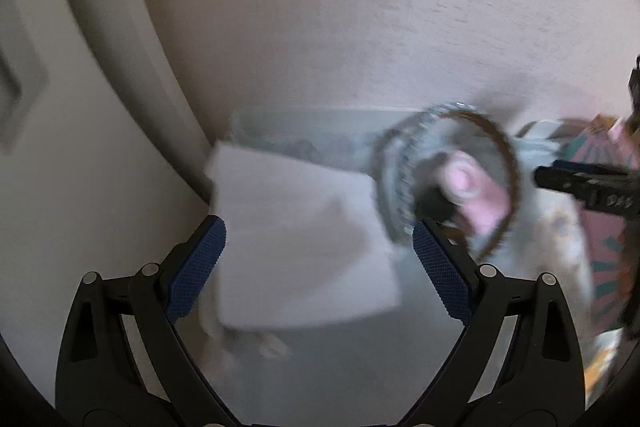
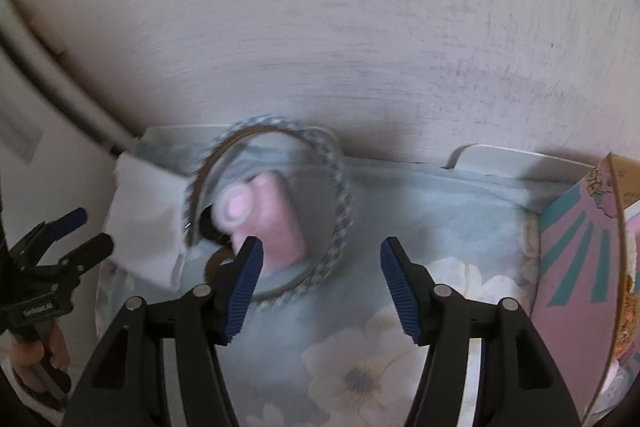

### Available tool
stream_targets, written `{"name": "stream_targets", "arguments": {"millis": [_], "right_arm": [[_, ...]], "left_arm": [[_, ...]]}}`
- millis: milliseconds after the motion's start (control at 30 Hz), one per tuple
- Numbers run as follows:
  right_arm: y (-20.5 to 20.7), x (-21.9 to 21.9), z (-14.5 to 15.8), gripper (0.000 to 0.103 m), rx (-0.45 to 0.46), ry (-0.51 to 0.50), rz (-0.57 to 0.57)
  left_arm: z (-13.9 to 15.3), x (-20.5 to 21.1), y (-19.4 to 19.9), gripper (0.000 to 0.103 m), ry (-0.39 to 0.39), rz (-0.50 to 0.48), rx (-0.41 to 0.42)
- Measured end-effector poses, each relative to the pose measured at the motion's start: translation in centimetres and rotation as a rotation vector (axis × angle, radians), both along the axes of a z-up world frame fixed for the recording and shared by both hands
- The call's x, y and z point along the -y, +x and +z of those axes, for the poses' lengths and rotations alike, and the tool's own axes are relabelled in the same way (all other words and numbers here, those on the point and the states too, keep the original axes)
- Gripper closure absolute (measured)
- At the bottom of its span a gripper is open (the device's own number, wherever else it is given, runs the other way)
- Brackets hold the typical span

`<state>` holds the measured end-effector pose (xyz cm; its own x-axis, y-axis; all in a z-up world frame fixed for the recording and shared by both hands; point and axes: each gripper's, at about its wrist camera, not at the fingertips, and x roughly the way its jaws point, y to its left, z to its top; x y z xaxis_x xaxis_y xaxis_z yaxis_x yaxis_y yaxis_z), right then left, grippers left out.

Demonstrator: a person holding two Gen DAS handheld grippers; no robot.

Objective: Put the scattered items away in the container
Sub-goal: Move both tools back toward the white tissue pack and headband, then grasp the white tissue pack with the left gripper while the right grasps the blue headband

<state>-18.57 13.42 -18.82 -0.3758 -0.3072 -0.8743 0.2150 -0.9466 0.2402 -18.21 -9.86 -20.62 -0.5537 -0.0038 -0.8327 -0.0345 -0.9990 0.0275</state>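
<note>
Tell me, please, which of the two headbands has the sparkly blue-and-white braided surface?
The outer headband, which arcs over the pink roll's top and right in the right wrist view. The inner headband nested against it is thin, plain and brown.

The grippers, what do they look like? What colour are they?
Both grippers, the left gripper and the right gripper, are black plastic with two long fingers. Each finger ends in a blue ribbed pad, and small silver pins dot the joints.
</note>
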Motion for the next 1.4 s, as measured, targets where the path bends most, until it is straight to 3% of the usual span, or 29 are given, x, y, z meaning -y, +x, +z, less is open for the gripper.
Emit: {"name": "stream_targets", "arguments": {"millis": [133,267,367,500,600,767,900,1100,1267,1300,1333,1367,1400], "right_arm": [[-0.8,0.2,-0.6,0.046,0.016,-0.006,0.012],[-1.4,0.5,-1.3,0.046,0.034,0.006,0.045],[-1.5,0.6,-1.8,0.046,0.054,-0.008,0.061],[-1.6,0.6,-2.2,0.046,0.061,-0.011,0.073],[-2.2,0.4,-2.6,0.046,0.068,-0.011,0.059],[-3.6,0.6,-3.5,0.046,0.077,-0.028,0.052],[-4.2,1.1,-4.2,0.046,0.073,-0.034,0.075],[-5.0,1.2,-4.7,0.046,0.061,-0.067,0.076],[-5.4,1.1,-5.0,0.046,0.055,-0.131,0.093],[-5.4,1.1,-5.0,0.047,0.047,-0.137,0.095],[-5.4,1.1,-5.0,0.057,0.044,-0.144,0.104],[-5.3,1.4,-5.1,0.072,0.037,-0.149,0.111],[-5.2,1.4,-5.0,0.078,0.032,-0.155,0.112]], "left_arm": [[-0.1,-0.6,-2.9,0.008,-0.236,-0.180,-0.007],[-0.2,-2.5,-3.6,0.008,-0.372,-0.368,0.054],[-0.4,-3.5,-2.2,0.008,-0.408,-0.447,0.096],[-2.7,-4.3,0.5,0.008,-0.413,-0.493,0.141],[-5.0,-4.3,1.0,0.008,-0.411,-0.472,0.170],[-6.2,-3.8,0.6,0.008,-0.417,-0.433,0.101],[-6.6,-3.4,-0.7,0.008,-0.409,-0.443,0.095],[-6.4,-1.7,-2.7,0.004,-0.258,-0.417,0.087],[-6.0,-0.8,-3.0,0.020,-0.148,-0.411,0.085],[-5.8,-0.9,-2.9,0.031,-0.136,-0.412,0.086],[-5.6,-1.0,-2.9,0.045,-0.126,-0.414,0.088],[-5.4,-1.1,-2.8,0.050,-0.120,-0.416,0.094],[-5.3,-1.3,-2.8,0.059,-0.117,-0.420,0.100]]}}
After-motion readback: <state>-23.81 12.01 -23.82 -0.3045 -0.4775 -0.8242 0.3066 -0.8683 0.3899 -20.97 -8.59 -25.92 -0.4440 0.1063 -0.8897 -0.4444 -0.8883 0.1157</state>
